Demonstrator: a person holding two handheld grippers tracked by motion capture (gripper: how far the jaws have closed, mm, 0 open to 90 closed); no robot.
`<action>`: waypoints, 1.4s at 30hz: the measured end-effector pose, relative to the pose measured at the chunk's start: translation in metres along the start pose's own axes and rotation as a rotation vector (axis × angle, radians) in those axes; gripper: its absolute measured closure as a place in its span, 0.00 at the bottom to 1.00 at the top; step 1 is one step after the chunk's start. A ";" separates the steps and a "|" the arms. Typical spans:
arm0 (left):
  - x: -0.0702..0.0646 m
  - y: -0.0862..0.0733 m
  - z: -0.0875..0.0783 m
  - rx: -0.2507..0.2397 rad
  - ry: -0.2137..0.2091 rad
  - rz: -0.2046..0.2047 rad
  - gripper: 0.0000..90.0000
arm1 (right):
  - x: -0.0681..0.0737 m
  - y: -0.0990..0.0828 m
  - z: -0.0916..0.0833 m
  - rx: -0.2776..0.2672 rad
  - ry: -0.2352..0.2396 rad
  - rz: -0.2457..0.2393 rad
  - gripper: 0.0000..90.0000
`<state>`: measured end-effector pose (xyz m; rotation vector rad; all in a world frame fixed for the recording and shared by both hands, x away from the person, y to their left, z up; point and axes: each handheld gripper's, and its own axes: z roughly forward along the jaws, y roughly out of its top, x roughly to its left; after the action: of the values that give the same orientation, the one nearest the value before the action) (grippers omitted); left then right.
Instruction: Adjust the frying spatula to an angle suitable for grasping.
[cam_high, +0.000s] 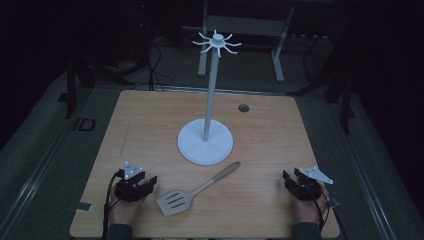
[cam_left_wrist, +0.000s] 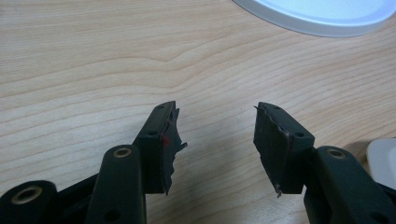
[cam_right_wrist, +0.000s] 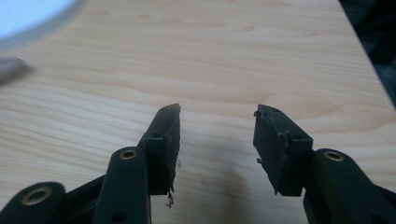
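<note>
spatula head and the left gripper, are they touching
Apart. The high view shows bare wood between the left gripper and the spatula head; the left gripper view shows open jaws with only table between them.

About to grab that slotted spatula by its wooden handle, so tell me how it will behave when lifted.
The slotted spatula lies flat on the table and looks stiff, so it should lift in one piece. Its broad slotted head probably outweighs the thin handle, so a grip near the handle's end may let the head droop. The rounded handle could twist between the left gripper's open jaws.
</note>
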<state>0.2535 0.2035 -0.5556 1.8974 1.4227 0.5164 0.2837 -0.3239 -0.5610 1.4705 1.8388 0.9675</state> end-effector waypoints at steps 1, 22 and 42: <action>0.000 0.000 0.000 0.000 0.000 0.000 0.55 | 0.000 0.000 0.000 0.000 0.000 0.000 0.56; -0.028 0.027 -0.005 0.114 -0.079 0.117 0.56 | 0.004 -0.001 -0.001 0.006 0.036 -0.039 0.64; -0.077 0.073 0.010 0.179 -0.149 0.305 0.61 | 0.003 -0.001 0.000 0.013 0.033 -0.040 0.66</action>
<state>0.2845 0.1164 -0.5021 2.2637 1.1209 0.3882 0.2825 -0.3209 -0.5618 1.4281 1.8941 0.9680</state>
